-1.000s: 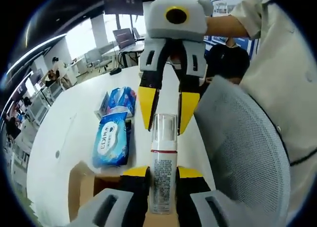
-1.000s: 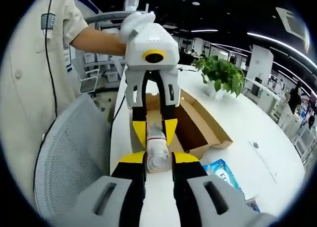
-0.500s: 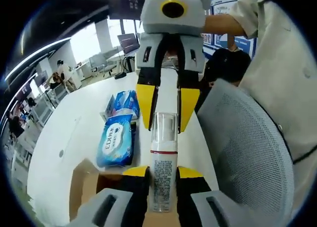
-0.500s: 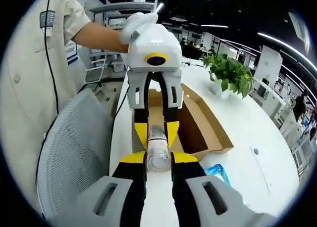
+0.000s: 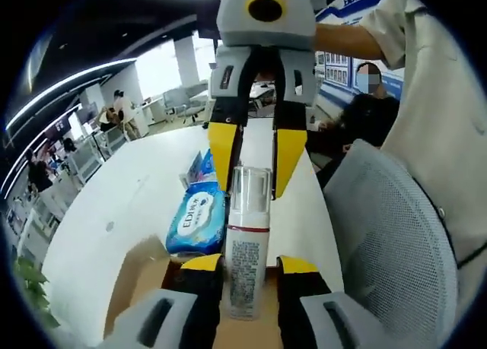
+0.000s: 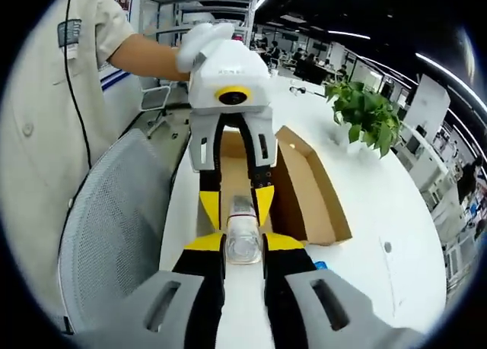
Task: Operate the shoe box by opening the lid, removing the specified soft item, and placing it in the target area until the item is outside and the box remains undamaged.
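While my left gripper clamps the bottle base and my right gripper clamps its cap, it's already out above the open shoe box. Left: set it down, maybe by the wipes pack at 10 o'clock on the table.

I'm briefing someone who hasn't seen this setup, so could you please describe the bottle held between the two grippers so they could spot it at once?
Start at the long white table with the open cardboard box. Above the box's near end, the left gripper and right gripper meet on a slim bottle. It has a clear cap, a red band and small print, unlike the flat blue wipe packs beyond.
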Available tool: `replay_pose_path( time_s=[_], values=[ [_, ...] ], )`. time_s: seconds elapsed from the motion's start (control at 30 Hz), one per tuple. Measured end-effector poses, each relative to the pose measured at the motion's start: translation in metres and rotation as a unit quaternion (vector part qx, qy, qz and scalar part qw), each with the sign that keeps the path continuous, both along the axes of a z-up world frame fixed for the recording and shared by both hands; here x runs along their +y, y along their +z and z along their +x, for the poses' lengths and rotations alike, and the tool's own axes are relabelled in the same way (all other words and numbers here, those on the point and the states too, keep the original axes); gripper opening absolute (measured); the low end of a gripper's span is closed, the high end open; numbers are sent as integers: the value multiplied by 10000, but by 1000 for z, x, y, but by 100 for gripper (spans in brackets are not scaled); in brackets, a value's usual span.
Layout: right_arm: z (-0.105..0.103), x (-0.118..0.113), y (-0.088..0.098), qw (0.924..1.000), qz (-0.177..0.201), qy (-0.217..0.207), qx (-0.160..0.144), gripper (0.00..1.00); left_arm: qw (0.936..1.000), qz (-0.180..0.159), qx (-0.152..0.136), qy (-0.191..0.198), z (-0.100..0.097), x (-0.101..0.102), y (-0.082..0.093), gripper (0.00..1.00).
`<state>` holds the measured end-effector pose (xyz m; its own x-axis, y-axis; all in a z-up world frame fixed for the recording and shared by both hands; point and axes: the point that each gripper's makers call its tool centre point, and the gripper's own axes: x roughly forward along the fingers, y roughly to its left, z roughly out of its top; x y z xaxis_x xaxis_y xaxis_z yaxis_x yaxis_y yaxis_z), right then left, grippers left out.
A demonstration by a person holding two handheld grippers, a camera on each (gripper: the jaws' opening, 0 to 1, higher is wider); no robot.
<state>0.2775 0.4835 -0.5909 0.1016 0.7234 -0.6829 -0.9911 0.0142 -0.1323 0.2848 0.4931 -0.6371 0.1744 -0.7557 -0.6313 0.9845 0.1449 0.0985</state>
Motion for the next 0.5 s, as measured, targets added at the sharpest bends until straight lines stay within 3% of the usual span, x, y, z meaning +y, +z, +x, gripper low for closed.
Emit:
replay_pose_path(
  time_s=[0.2, 0.5],
  values=[
    [10, -2, 6, 9997, -189, 144, -44, 15, 9985, -330, 54, 439, 8, 6, 6, 34],
    [33, -10, 14, 9984, -489, 242, -177, 15, 9903, -579, 153, 1255, 22, 24, 9, 57]
  ],
)
